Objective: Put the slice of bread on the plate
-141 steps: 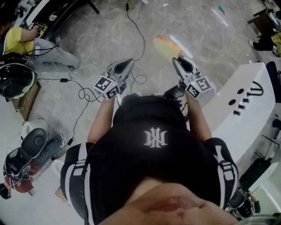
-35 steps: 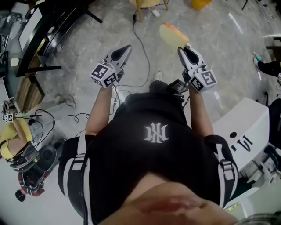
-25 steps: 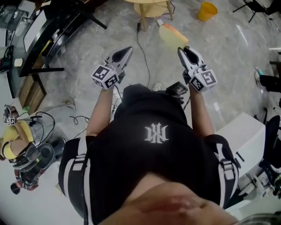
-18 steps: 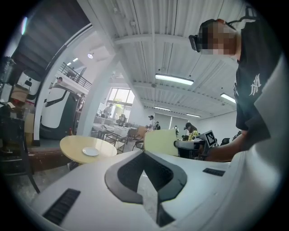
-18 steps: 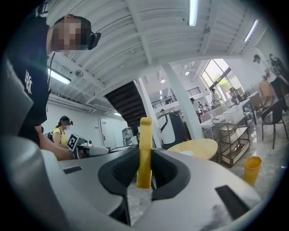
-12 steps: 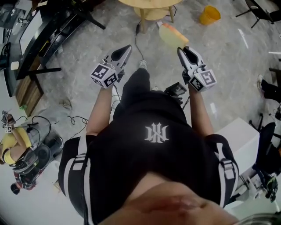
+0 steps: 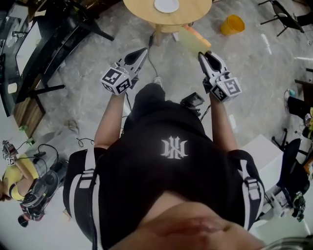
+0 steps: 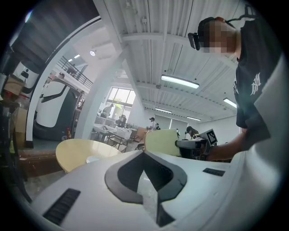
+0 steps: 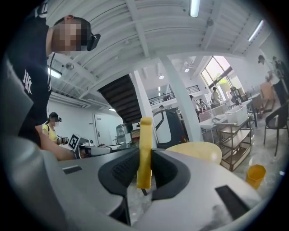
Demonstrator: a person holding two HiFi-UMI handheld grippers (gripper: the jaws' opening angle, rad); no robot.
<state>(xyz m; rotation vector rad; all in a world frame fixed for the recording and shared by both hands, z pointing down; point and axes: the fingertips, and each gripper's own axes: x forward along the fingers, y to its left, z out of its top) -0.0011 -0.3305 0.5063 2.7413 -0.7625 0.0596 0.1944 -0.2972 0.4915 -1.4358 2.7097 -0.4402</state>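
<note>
Since the earlier head views, a round table (image 7: 142, 7) with a white plate (image 7: 167, 5) has come into sight at 12 o'clock, and both grippers have stayed level in front of the person's chest.

Nearest, the left gripper (image 7: 142, 51) points toward 12 with its jaws together and nothing between them. The right gripper (image 7: 202, 55) is clamped on the bread (image 7: 189, 39), which stands on edge between the pads and juts past the tips toward 11. The bread is in the air, short of the table and well apart from the plate. A yellow bucket (image 7: 232, 24) stands on the floor at 1 o'clock, clear of the path.

Assessment: the slice looks light and soft, so it is likely to crush or tear under a hard squeeze and to flop if held at one corner. The present hold near the lower edge appears adequate. A grip by the crust would resist tearing better. Transfer is not yet done.
</note>
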